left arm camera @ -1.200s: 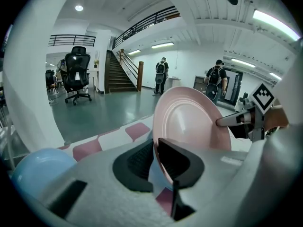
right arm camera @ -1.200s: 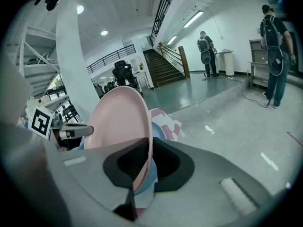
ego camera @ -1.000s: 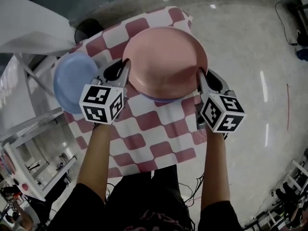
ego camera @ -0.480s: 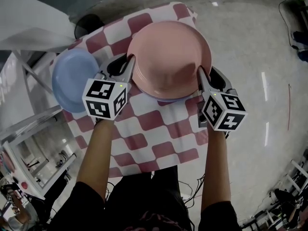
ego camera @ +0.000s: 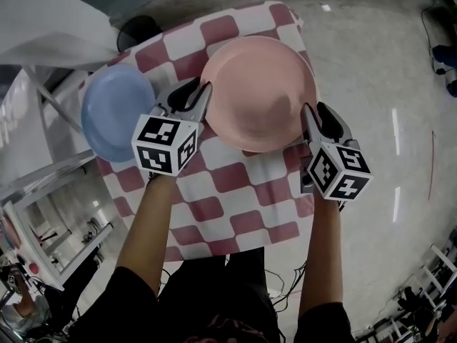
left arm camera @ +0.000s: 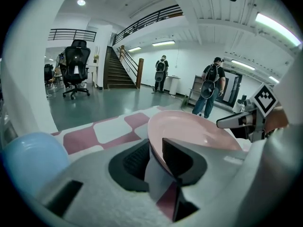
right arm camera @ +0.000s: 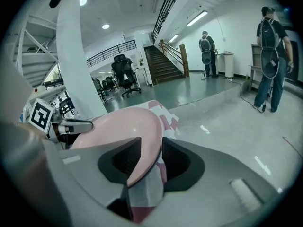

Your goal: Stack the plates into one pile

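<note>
- On the red-and-white checkered tablecloth [ego camera: 214, 209], the pink plate [ego camera: 258, 95] is sitting over the far half, right between the two grippers.
- Off to the left, the blue plate [ego camera: 118, 111] is lying by itself near the cloth's left edge. It's close to the pink one but not touching it.
- The left gripper [ego camera: 196, 95] is reaching in between the two plates, at the pink plate's left rim. Its jaws are opening. The rim is sitting in the gap, but the pads aren't looking clamped on it, and cloth is showing through beside the rim.
- The right gripper [ego camera: 315, 116] is doing the same on the right rim. Its jaws are opening too and standing a bit wider, with the rim passing between them and nothing pinching it.
- A thin darker edge is peeking out right under the pink rim in the left gripper view. Honestly can't tell what it is.
- Both forearms are stretching straight forward, with the marker cubes facing up at the head camera.
- Way behind the table, an office chair [left arm camera: 75, 67] is standing on the shiny floor next to a staircase [left arm camera: 118, 72].
</note>
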The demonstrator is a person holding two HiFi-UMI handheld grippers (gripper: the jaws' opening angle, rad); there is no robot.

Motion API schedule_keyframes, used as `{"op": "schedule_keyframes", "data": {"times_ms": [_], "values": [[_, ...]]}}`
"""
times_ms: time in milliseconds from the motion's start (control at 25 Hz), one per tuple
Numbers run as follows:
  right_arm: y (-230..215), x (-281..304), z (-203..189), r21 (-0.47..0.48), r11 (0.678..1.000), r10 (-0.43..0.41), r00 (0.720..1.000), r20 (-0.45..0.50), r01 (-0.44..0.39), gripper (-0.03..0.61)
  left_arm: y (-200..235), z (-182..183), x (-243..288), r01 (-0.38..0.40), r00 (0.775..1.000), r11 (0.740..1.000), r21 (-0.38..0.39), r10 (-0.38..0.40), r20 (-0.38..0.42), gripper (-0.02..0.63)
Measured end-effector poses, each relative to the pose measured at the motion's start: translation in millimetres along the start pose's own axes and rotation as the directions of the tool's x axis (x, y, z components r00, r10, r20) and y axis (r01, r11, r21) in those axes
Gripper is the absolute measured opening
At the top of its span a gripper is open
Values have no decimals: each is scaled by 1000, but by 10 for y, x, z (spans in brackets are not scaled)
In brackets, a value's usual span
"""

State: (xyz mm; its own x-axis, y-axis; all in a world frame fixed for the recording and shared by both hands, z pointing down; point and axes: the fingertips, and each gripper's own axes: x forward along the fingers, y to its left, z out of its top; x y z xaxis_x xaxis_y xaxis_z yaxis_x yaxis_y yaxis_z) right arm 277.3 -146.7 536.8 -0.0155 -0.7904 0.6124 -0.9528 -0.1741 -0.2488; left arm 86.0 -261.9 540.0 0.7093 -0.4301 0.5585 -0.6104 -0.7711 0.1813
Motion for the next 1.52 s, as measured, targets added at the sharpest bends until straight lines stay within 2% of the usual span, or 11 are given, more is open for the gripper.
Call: {"op": "schedule_keyframes", "data": {"times_ms": [240,560,680,1040,1520], "values": [[-5,-109,41,-15,999,-28,999,29,29,132,71,46,-91,-36,999,999,6,35,26,84],[148,-176,199,-61,998,-7,998,58,11,7,146,102,-237,-61,997,998,6,60,52,28],[303,-142,229,-72,997,23,998,59,-19,6,217,90,-317,-73,996,997,4,73,59,-7],[898,44,228,-80,989,130,991,34,-127,6,515,61,-635,-118,990,993,-16,119,78,-5],[1974,332,201,-129,946,298,955,-18,-297,6,1143,-112,-1315,-241,965,968,-63,246,92,-5]]}}
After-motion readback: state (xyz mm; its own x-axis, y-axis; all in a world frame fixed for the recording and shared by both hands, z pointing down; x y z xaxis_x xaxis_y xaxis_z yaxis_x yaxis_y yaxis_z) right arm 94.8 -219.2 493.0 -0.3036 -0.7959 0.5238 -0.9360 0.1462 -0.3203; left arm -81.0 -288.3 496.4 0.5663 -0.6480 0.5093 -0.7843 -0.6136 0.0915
